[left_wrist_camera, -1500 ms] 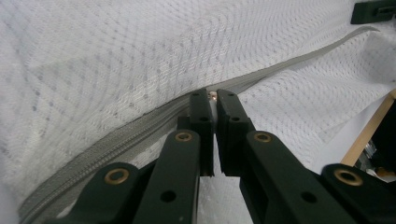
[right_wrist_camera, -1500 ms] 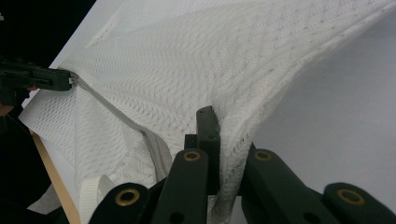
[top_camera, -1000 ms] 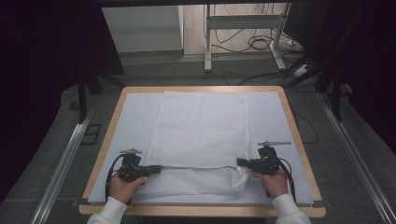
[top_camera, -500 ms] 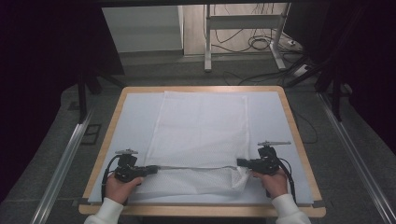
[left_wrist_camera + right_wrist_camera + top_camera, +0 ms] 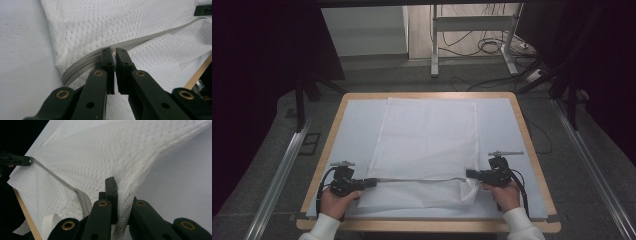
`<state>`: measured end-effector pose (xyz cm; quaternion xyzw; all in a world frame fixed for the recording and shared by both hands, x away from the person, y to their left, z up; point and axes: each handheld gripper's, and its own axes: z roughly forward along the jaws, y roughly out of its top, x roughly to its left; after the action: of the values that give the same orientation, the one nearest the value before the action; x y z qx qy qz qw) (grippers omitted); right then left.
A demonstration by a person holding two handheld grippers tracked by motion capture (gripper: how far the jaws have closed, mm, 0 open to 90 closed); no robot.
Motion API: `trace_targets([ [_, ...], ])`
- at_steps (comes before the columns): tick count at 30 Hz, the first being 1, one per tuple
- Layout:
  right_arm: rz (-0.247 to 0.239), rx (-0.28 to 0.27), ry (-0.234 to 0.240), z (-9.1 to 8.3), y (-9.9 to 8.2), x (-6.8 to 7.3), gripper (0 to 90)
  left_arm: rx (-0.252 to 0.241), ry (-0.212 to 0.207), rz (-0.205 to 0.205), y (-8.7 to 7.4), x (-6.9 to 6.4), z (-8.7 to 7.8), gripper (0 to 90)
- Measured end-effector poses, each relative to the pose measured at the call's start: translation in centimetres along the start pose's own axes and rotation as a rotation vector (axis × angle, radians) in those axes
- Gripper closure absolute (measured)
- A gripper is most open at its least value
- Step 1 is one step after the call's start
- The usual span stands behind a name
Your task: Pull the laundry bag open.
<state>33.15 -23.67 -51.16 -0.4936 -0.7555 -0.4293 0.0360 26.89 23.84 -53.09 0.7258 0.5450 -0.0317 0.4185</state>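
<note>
A big wooden table [image 5: 532, 150] with a pale blue mat [image 5: 357, 130] on top sits in front of the person. Both tongs rest low at the near edge of it, one at each side.

A white mesh bag [image 5: 427, 140] lies flat on the mat. Most of it stretches away beyond the tongs, toward the far side of the table. Its near end lies between the two tongs.

A grey zipper [image 5: 417, 179] runs in a line across the bag, from one pair of tongs to the other.

The left tongs [image 5: 371, 182] are held in the left hand [image 5: 336, 200]. They point toward the right tongs. In the left gripper view the left tongs [image 5: 114, 52] are closed together, with a thin gap between them. At the tips there is a small shiny bit, the zipper pull [image 5: 114, 51]. They are pinched on it, right where the zipper [image 5: 82, 65] meets them.

The right tongs [image 5: 470, 173] are held in the right hand [image 5: 506, 194]. They point back toward the left tongs. In the right gripper view the right tongs [image 5: 119, 187] are squeezed on a fold of the bag [image 5: 100, 152], which is bunched up and lifted a little there. The zipper [image 5: 62, 183] runs off from beside them.

A white strap [image 5: 47, 225] hangs just beside the right tongs.
</note>
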Motion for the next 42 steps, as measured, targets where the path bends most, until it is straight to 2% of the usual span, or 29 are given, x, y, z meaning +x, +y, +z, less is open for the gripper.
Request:
trace_targets([
  [19,-0.002,0.001,-0.005,0.1,0.0,-0.1,88.3,-0.008,0.024,0.002,-0.2,0.4,-0.6,86.5],
  [25,-0.004,0.004,-0.013,0.1,-0.1,-0.1,88.3,-0.012,0.023,-0.008,-0.6,0.8,-1.0,86.4],
  [31,-0.004,0.003,-0.021,0.1,0.0,-0.2,88.3,-0.026,0.047,-0.02,-0.9,1.2,-1.6,86.5],
  [42,-0.006,0.007,-0.029,0.3,-0.1,-0.2,88.3,-0.035,0.061,-0.032,-1.5,1.8,-2.4,86.4],
])
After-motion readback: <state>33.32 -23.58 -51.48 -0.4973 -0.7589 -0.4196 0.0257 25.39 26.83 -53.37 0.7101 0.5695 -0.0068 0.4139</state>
